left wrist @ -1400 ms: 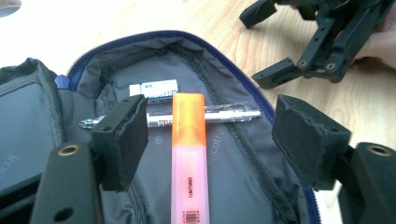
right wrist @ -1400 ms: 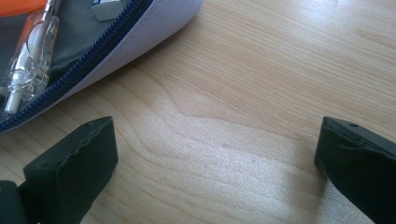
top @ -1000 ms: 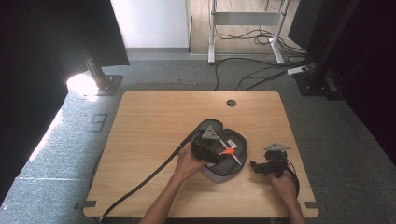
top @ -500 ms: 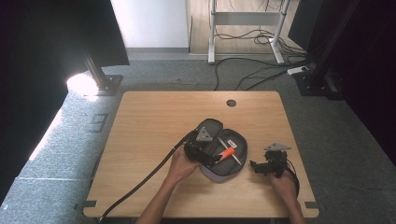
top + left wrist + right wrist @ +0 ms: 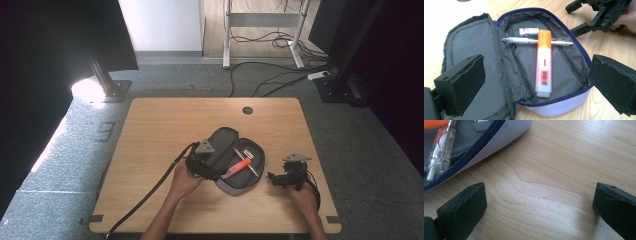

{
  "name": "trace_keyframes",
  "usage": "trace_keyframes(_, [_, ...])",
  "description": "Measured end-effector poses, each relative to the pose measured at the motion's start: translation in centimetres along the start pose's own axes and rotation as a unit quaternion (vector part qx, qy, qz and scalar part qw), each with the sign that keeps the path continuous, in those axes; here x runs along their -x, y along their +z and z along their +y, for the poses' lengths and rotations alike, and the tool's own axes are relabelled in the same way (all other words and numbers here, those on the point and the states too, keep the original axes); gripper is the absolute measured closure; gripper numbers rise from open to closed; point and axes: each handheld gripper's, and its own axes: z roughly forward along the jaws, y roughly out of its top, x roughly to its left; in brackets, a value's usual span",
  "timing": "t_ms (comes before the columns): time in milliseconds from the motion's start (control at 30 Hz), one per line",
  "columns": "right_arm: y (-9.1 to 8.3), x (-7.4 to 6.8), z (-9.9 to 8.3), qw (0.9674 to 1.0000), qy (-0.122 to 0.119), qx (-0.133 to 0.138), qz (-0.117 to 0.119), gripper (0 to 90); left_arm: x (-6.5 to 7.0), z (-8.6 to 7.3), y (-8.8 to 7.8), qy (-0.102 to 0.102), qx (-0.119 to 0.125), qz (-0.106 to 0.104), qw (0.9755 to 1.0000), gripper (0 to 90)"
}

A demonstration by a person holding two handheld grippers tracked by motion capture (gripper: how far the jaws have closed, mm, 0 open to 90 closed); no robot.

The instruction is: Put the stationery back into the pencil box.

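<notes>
Here the pencil case (image 5: pixel 235 165) lies unzipped and spread flat on the wooden counter (image 5: pixel 165 125), a little right of the middle on the near half in the high view. Its grey lining faces up, with a blue zip running round the rim and a pale lilac outer fabric showing at the edge. Inside the right-hand half lie an orange highlighter (image 5: pixel 544 62), a clear pen (image 5: pixel 536 41) crossing under the highlighter's orange end, and a small white eraser (image 5: pixel 529 31) beyond the pen, just beside it.

The left hand-held gripper (image 5: pixel 202 161) sits at the case's left edge, over the flap. Its jaws have just been opening and now stand spread wide; in the left gripper view the case lies between and beyond them, but the pads press on nothing. The left hand (image 5: pixel 184 181) grips the tool from behind, and its black cable (image 5: pixel 145 197) trails off towards the near edge of the counter.

The right hand-held gripper (image 5: pixel 285 179) rests low over bare wood just to the right of the case, apart from it. Its jaws are spread too, with only wood grain between them in the right gripper view, where the zip edge and the pen's tip show at the upper left.
</notes>
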Motion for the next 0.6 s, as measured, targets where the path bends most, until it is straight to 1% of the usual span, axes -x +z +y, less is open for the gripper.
trace_keyframes(67, [0.0,0.0,0.0,1.0000,0.000,0.000,0.000,0.0,-0.1,-0.3,-0.5,-0.004,0.004,-0.005,1.0000,0.0])
trace_keyframes(133, [0.0,0.0,0.0,1.0000,0.000,0.000,0.000,0.0,-0.2,-0.7,-0.9,-0.007,0.009,-0.005,0.9999,0.0])
trace_keyframes(267, [0.0,0.0,0.0,1.0000,0.000,0.000,0.000,0.0,-0.4,-1.5,-1.6,-0.006,0.007,0.009,0.9999,0.0])
trace_keyframes(500, [0.0,0.0,0.0,1.0000,0.000,0.000,0.000,0.0,-1.1,-3.1,-2.5,-0.019,0.004,0.021,0.9996,0.0])
trace_keyframes(600, [0.0,0.0,0.0,1.0000,0.000,0.000,0.000,0.0,-1.4,-3.8,-2.6,-0.020,-0.001,0.032,0.9993,0.0])
